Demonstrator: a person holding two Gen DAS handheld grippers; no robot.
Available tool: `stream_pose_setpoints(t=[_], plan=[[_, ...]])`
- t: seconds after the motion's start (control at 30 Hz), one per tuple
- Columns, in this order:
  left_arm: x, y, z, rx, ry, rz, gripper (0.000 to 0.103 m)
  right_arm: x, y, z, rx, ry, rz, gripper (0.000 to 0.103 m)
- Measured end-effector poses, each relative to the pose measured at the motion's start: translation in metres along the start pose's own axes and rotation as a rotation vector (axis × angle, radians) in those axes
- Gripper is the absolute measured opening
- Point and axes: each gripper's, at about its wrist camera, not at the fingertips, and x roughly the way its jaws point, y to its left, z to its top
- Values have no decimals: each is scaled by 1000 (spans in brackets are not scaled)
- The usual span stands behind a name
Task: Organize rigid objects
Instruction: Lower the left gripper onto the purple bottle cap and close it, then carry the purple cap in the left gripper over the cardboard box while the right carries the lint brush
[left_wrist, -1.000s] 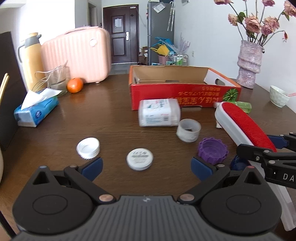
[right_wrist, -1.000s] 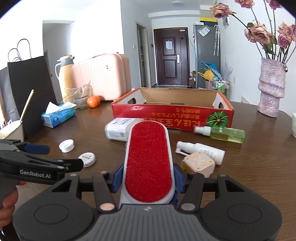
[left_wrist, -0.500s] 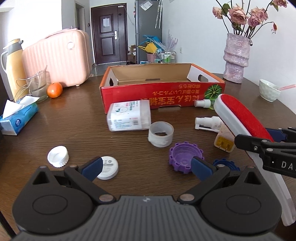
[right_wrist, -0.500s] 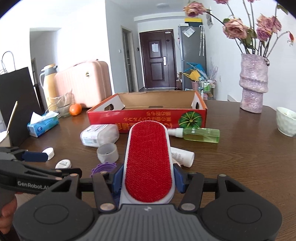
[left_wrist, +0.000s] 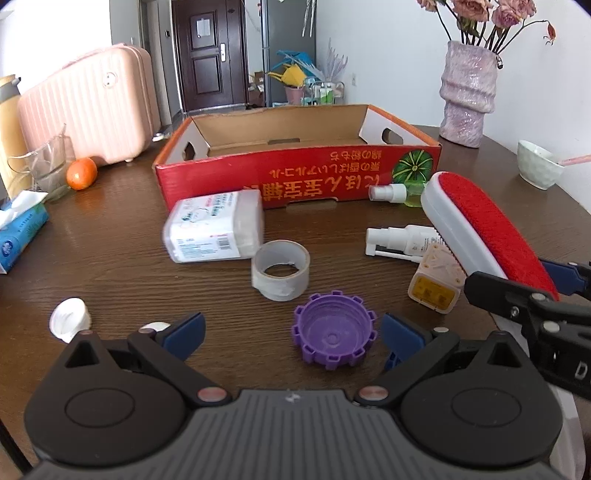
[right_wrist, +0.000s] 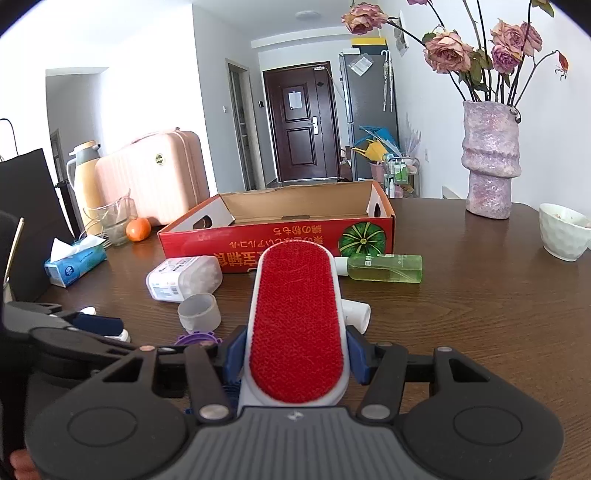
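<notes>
- Your right gripper (right_wrist: 295, 360) is clamped on the lint brush (right_wrist: 297, 325), blue pads on its white sides, red face up, brush pointing toward the cardboard box (right_wrist: 280, 236).
- Your left gripper (left_wrist: 291, 334) has jaws spread wide, nothing gripped. The purple cap (left_wrist: 335, 335) lies open side up on the table (left_wrist: 110, 258) between the pads, closer to the right-hand pad; contact can't be told.
- Just past the cap: tape roll (left_wrist: 280, 270), standing on its flat side, touching or just beside the white plastic container (left_wrist: 216, 230), which lies on its side.
- Near the table's near-left edge: small white cap (left_wrist: 70, 319); another white cap (left_wrist: 155, 326) mostly hidden behind the left pad.
- Under/beside the brush: white spray bottle (left_wrist: 400, 240) lying flat, cream block with yellow label (left_wrist: 436, 282).
- Green spray bottle (right_wrist: 384, 267) lies against the box's front wall, right end.
- Box interior looks bare as far as visible.
- Far left of the table: tissue pack (left_wrist: 20, 232), orange (left_wrist: 82, 173), pink case (left_wrist: 88, 103). Far right: vase (left_wrist: 469, 96), white bowl (left_wrist: 537, 170).
</notes>
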Motion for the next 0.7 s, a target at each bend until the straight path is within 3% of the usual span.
stream_pose_setpoints(t=[0.37,0.43,0.5,0.63,0.7], plan=[[27,-5,-2,0,38,37,103,2,2,-2,-3,0,-11,55],[29,-3,-2,-8,54,23,90,2,2,-2,-4,-5,-13,55],[29,-1,-3,-12,58,10,85,1,3,-3,-6,-7,-17,55],[21,1,-5,-11,42,-10,56,1,3,-4,-11,-11,-19,55],[17,5,-7,-26,38,-19,56,1,4,-4,-12,-13,-17,55]])
